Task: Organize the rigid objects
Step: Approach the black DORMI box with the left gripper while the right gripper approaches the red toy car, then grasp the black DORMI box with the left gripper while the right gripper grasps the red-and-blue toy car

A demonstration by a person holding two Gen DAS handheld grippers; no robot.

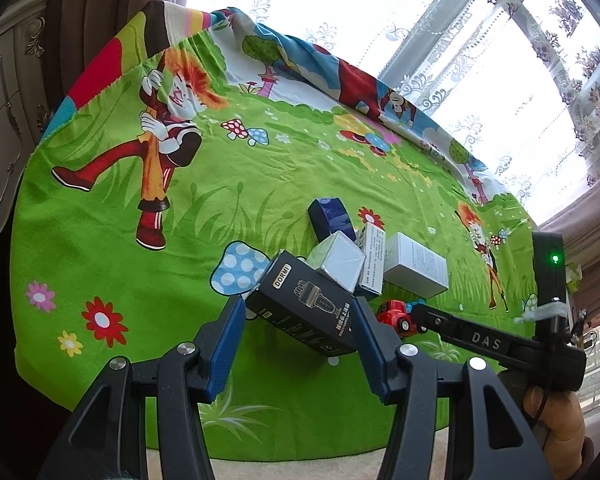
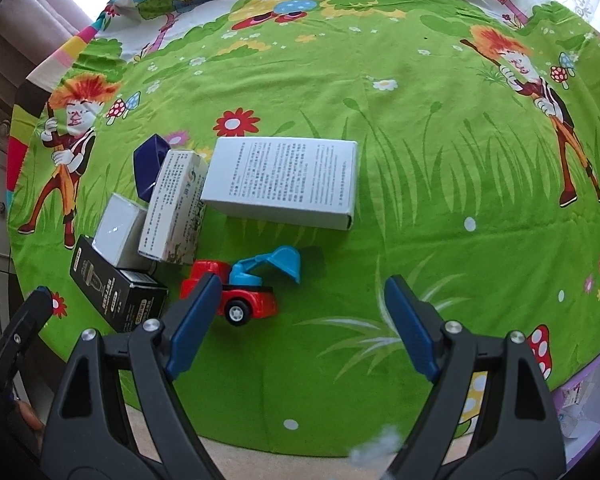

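My left gripper [image 1: 298, 304] is shut on a black DORMI box [image 1: 304, 306] and holds it against the row of boxes; the box also shows in the right wrist view [image 2: 116, 288]. Behind it lie a small silver-white box [image 1: 338, 260], a narrow white printed box [image 1: 372, 256], a large white box [image 1: 416, 264] and a dark blue box [image 1: 332, 216]. In the right wrist view these are the small box [image 2: 120, 228], narrow box [image 2: 176, 204], large box [image 2: 284, 180] and blue box [image 2: 150, 162]. My right gripper [image 2: 300, 300] is open and empty above a red toy excavator [image 2: 240, 284] with a blue scoop.
A round table carries a green cartoon cloth [image 1: 120, 240]. A cream cabinet [image 1: 0, 120] stands at the left. Lace-curtained windows [image 1: 500, 80] lie behind. My right gripper's body [image 1: 500, 344] reaches in at the right of the left wrist view.
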